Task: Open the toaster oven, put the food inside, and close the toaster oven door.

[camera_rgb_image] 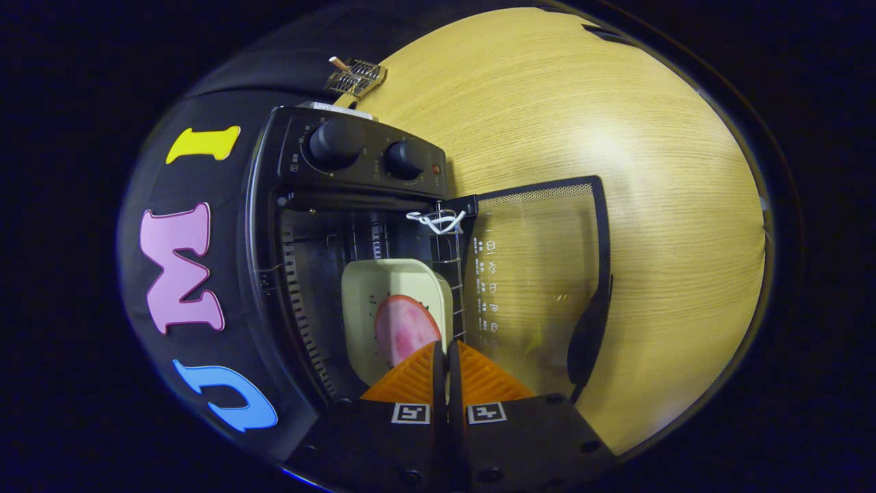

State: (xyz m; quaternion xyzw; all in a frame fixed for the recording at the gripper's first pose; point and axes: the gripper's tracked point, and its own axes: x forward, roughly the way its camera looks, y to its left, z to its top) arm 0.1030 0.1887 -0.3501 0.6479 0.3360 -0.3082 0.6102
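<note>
Nearest to us, our claw (441, 359) has its fingers pressed nearly together, a thin slit between them. They seem to pinch the near rim of the pale plate (390, 287), though the contact itself is hidden behind the fingertips, so we cannot be sure.

Taking the toaster oven (342, 226) as our landmark and going left to right: inside its cavity we see the ribbed side wall (298, 301), then the plate resting on the wire rack (448, 274), with a round pink slice of food (405, 329) lying flat on it, just ahead of the fingers. Above the cavity sit two knobs (335, 142). Right of the cavity, the glass door (537, 274) hangs fully open over the tabletop (650, 205), its dark handle (588, 335) on the far edge.

We judge the plate stiff, light and somewhat slick, best held by its rim; the slice looks soft and could slide. The door seems rigid, hinged and fragile glass, so the handle is our hold for closing.
</note>
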